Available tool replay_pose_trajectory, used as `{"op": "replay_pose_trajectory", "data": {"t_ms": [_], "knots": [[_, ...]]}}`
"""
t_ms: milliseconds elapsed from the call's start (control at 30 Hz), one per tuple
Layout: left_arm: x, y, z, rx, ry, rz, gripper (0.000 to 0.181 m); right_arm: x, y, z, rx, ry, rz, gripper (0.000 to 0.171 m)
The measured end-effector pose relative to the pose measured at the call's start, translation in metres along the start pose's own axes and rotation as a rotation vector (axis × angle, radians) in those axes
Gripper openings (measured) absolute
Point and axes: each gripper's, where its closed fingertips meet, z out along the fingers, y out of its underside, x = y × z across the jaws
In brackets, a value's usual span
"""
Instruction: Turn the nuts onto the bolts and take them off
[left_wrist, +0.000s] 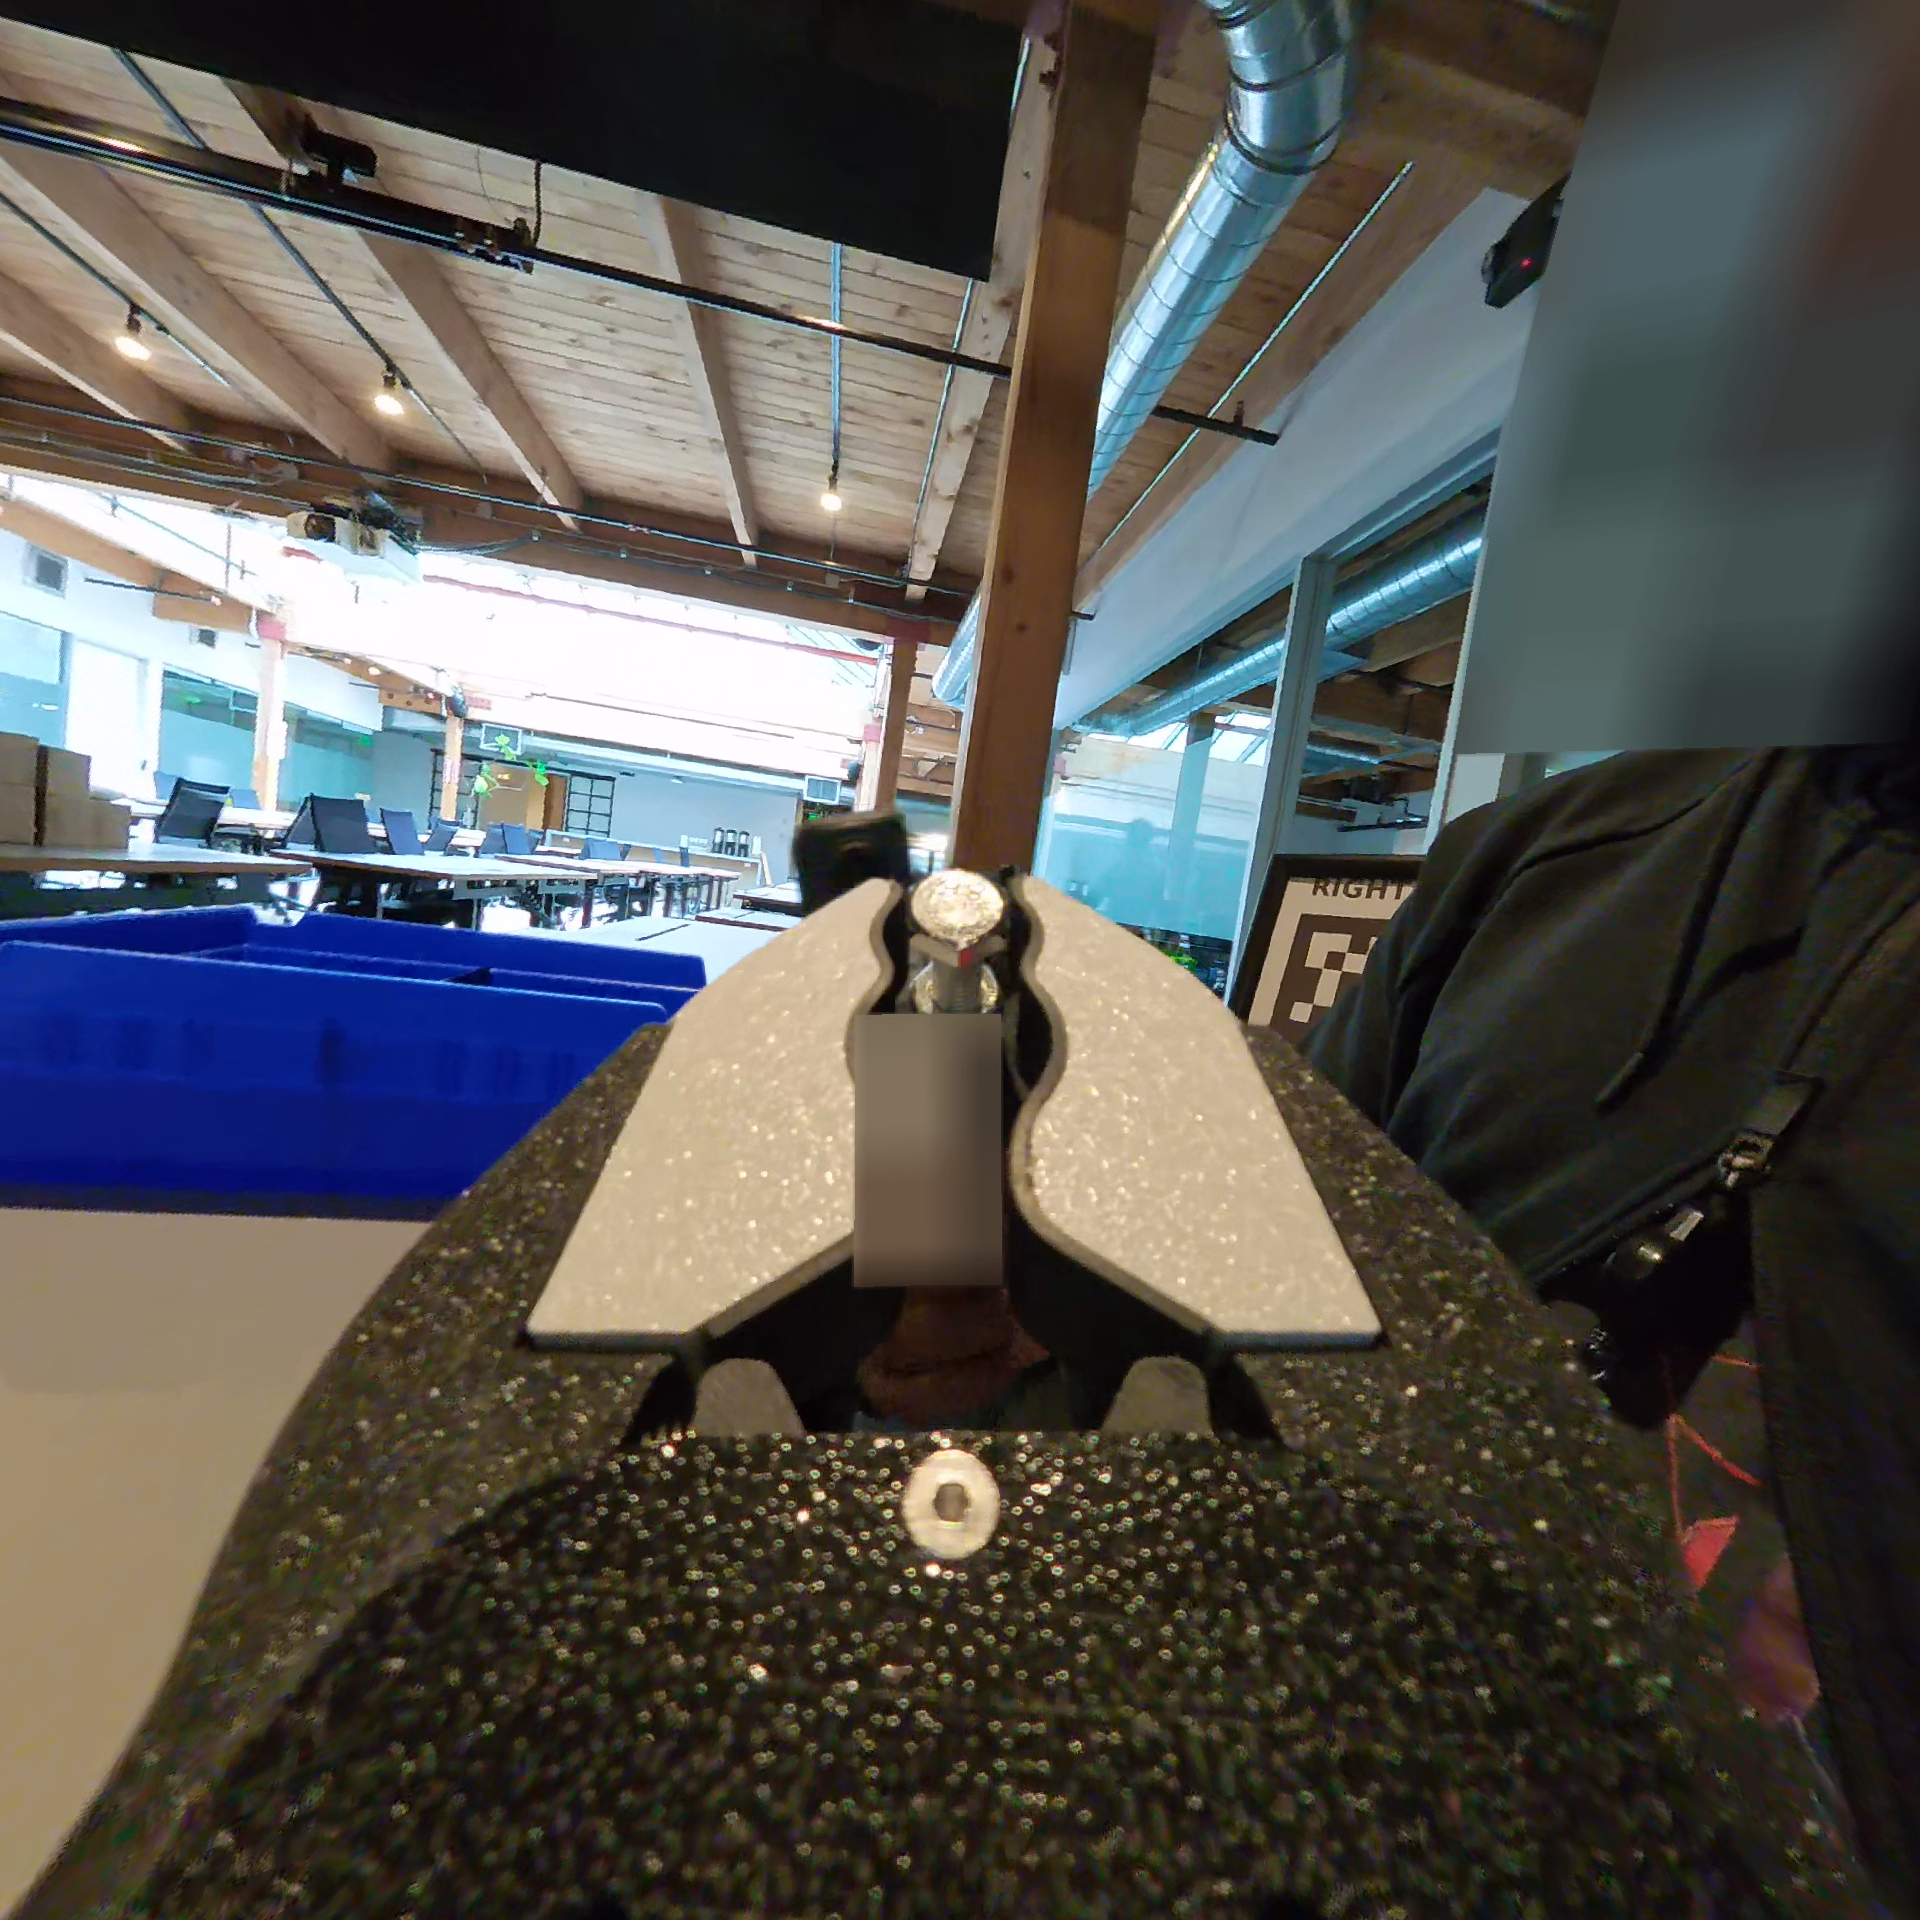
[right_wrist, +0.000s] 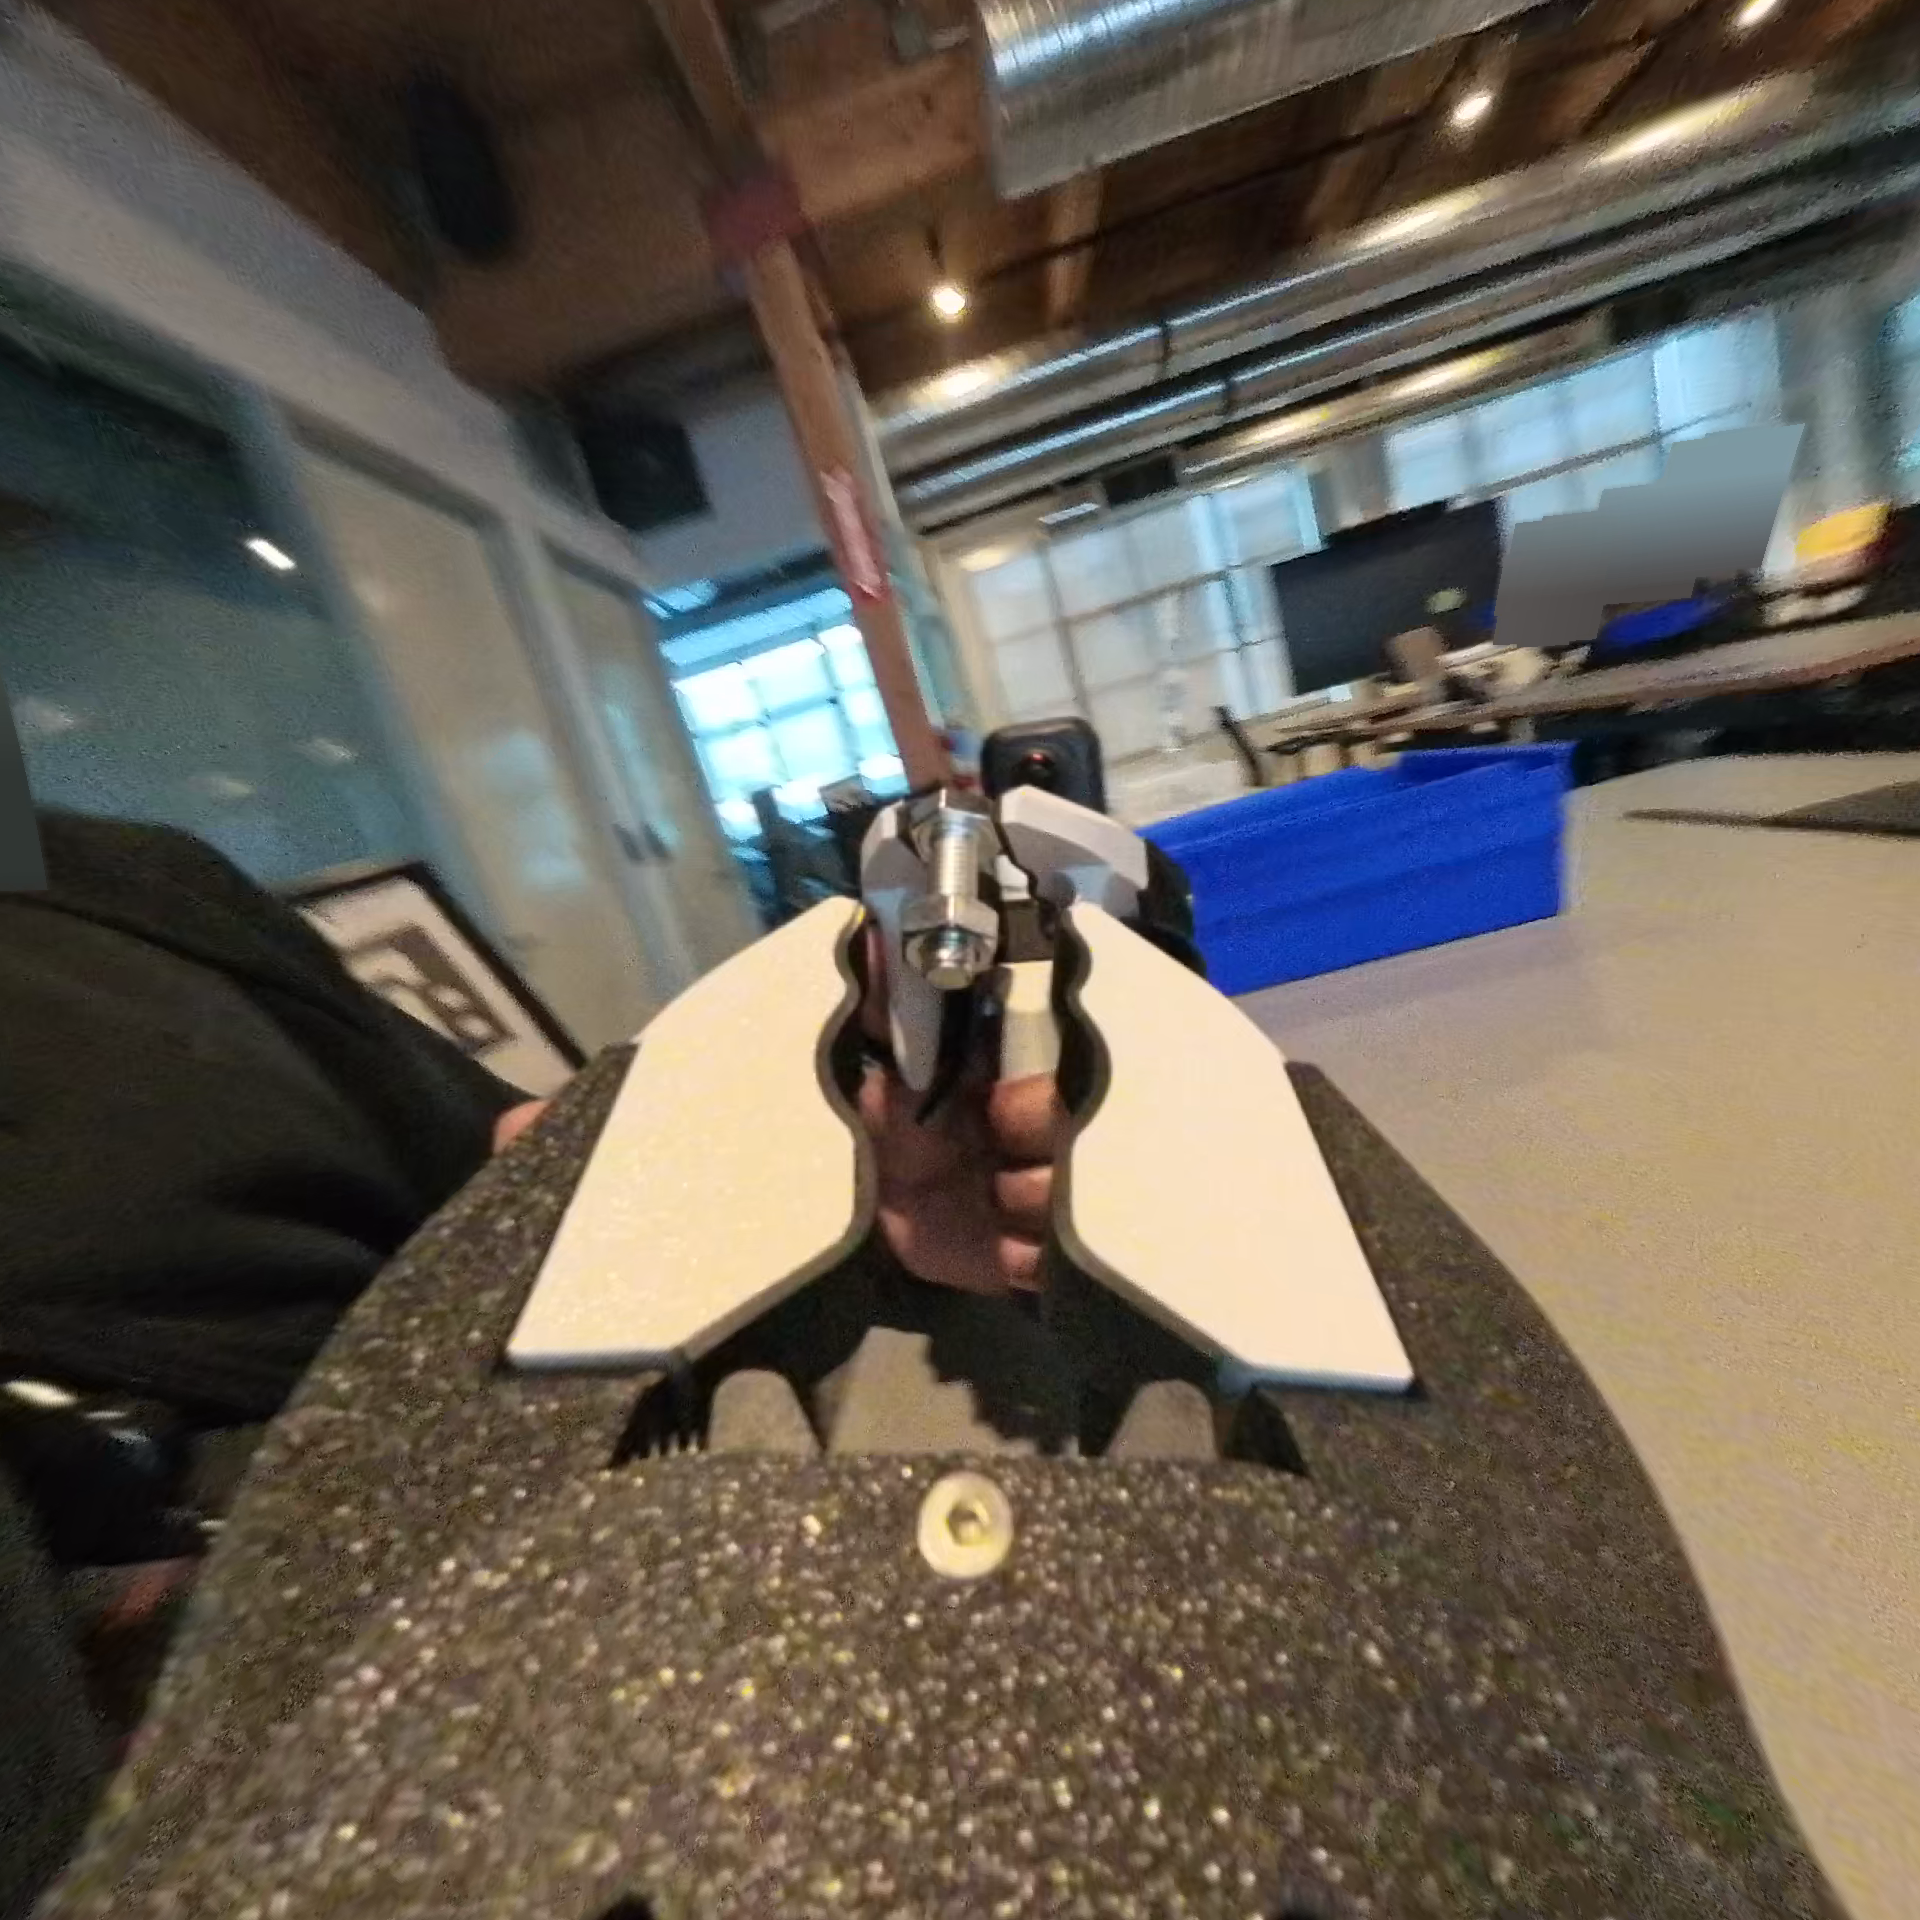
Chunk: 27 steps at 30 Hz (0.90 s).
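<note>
- The left tongs (left_wrist: 954, 920) were clamped on the head of a bolt (left_wrist: 948, 987). Its threaded shank was pointed away from their tips, towards the right tongs.
- The right tongs (right_wrist: 961, 935) were held with their jaws apart, wider than the nut (right_wrist: 948, 923). No grip on it could be made out.
- The nut was seen between the tips of the right tongs, threaded on close to the free end of the bolt, with only a little thread showing past it.
- It was judged that the nut was near the point of coming off. If it were spun free while the right tongs stood apart, it could be dropped onto the table (right_wrist: 1558, 1143) below and rolled away.
- A closing of the right tongs off-centre, or on the corners of the nut and not its flats, could let it slip or be flicked out.
- A sideways push from the right tongs could tilt the bolt in the left tongs, since only the head was held. The thread could then be jammed.
- The right wrist view was blurred, so the alignment could be misjudged.
- A blue bin (left_wrist: 312, 1039) with inner dividers was set on the table beyond the left tongs. Its contents were hidden behind its wall in both views.
</note>
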Motion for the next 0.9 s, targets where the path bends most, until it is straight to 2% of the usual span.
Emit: {"op": "replay_pose_trajectory", "data": {"t_ms": [133,233,300,367,467,633,700,733,800,900], "knots": [[0.003,0.000,0.001,0.001,0.012,0.013,0.016,-0.001,-0.002,-0.002,0.033,-0.085,0.164,0.033],[0.003,0.000,0.001,-0.001,0.015,0.014,0.017,-0.002,0.004,0.001,0.004,-0.100,0.187,0.033],[0.003,0.002,0.002,-0.012,0.012,0.014,0.017,-0.004,0.007,0.002,-0.014,-0.099,0.164,0.025],[0.002,0.003,0.002,-0.022,0.002,0.014,0.017,-0.005,0.007,0.002,-0.023,-0.082,0.105,0.018],[-0.002,0.004,0.001,-0.028,-0.019,0.007,0.017,0.000,0.009,0.002,-0.061,0.025,-0.086,0.018],[-0.015,0.010,-0.003,-0.054,-0.084,-0.058,0.017,0.018,0.012,-0.003,-0.224,0.365,-0.686,0.018],[-0.018,0.010,-0.004,-0.053,-0.096,-0.069,0.017,0.022,0.013,-0.003,-0.269,0.460,-0.855,0.018],[-0.018,0.010,-0.005,-0.050,-0.097,-0.073,0.017,0.023,0.015,-0.003,-0.284,0.482,-0.897,0.018],[-0.016,0.006,-0.005,-0.027,-0.081,-0.079,0.017,0.019,0.018,0.001,-0.284,0.449,-0.870,0.032],[-0.014,0.004,-0.005,-0.015,-0.069,-0.066,0.017,0.015,0.018,0.003,-0.225,0.349,-0.644,0.045]]}}
